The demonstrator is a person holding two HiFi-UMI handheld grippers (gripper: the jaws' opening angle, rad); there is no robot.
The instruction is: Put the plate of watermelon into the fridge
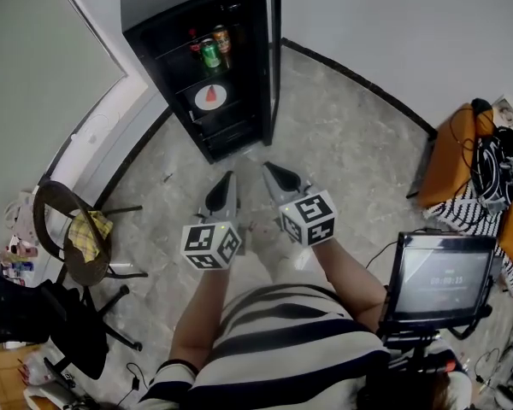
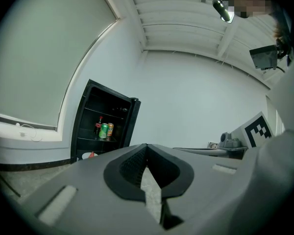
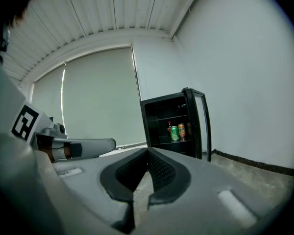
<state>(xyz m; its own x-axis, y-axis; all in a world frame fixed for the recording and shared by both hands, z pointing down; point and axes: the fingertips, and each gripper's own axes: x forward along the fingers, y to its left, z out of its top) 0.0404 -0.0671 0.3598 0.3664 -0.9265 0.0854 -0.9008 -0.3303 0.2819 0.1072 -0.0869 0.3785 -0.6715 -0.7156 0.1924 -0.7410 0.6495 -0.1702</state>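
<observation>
The black mini fridge [image 1: 197, 67] stands open against the wall, its glass door [image 1: 272, 49] swung to the right. A white plate with a red watermelon slice [image 1: 210, 96] rests on a lower shelf inside, below several drink cans [image 1: 211, 51]. The left gripper view catches the plate [image 2: 90, 155] low in the fridge [image 2: 105, 126]. My left gripper [image 1: 227, 180] and right gripper [image 1: 272, 171] are held side by side over the floor, a step back from the fridge. Both are shut and hold nothing. The fridge [image 3: 174, 126] is also in the right gripper view.
A round chair with a yellow cloth [image 1: 79, 233] stands at the left, with a dark office chair [image 1: 43, 314] nearer. At the right are a monitor on a stand [image 1: 440, 276] and an orange seat piled with cables [image 1: 466, 156]. Grey stone floor [image 1: 342, 152] stretches ahead.
</observation>
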